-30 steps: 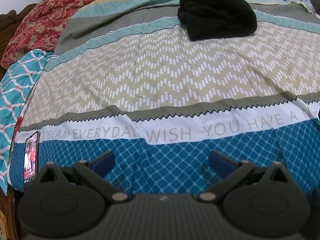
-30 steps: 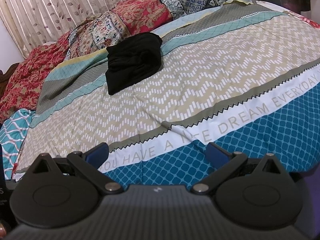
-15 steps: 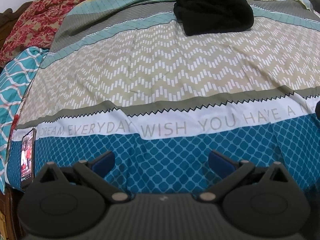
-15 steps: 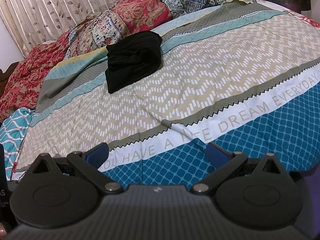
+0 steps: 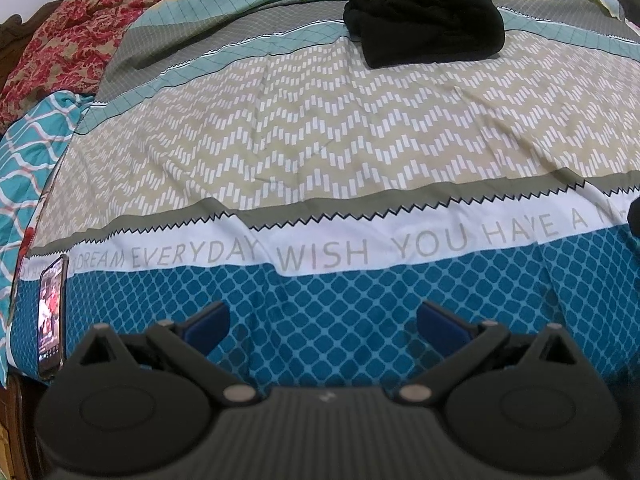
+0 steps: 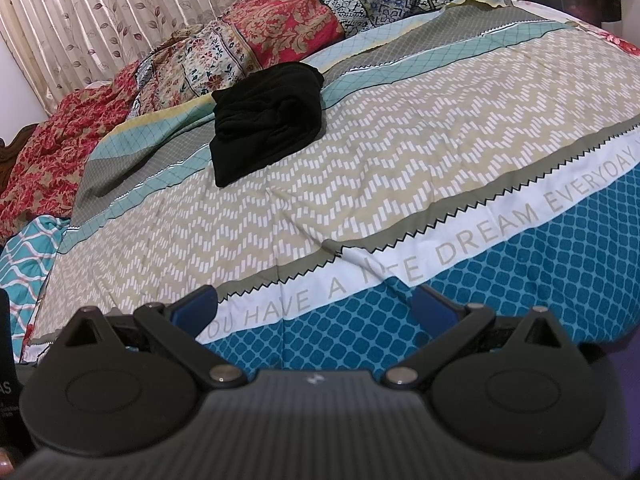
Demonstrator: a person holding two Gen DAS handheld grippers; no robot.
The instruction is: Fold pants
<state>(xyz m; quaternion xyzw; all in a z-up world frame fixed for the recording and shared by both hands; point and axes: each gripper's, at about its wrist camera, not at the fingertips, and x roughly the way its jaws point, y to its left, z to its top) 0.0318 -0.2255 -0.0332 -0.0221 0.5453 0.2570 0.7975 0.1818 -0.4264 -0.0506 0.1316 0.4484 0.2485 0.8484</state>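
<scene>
At nine o'clock in our left view, a phone (image 5: 52, 316) lies on the near edge of the bedspread (image 5: 320, 152), screen lit, just beside the word DREAM on the white band. Behind it a teal wavy cloth (image 5: 28, 148) hangs off the side, and a red floral quilt (image 5: 76, 36) is bunched at ten o'clock. Our left gripper (image 5: 322, 320) hangs over the blue lattice band at six o'clock, released, its blue pads (image 5: 208, 320) spread wide with nothing between them and well apart from the pants. The pants (image 5: 424, 20) sit at one o'clock in this view, a black folded bundle on the far part of the bedspread, across the teal and tan stripes. A dark shape shows at the three o'clock edge; we cannot tell what it is.

In our right view a curtain (image 6: 120, 20) fills ten to twelve o'clock, with patterned quilts (image 6: 280, 36) piled below it along the far side of the bed. The pants (image 6: 268, 120) lie at eleven o'clock here, touching only the bedspread (image 6: 400, 168). Our right gripper (image 6: 316, 308) is also released, at six o'clock over the white lettered band, empty, and well short of the pants.
</scene>
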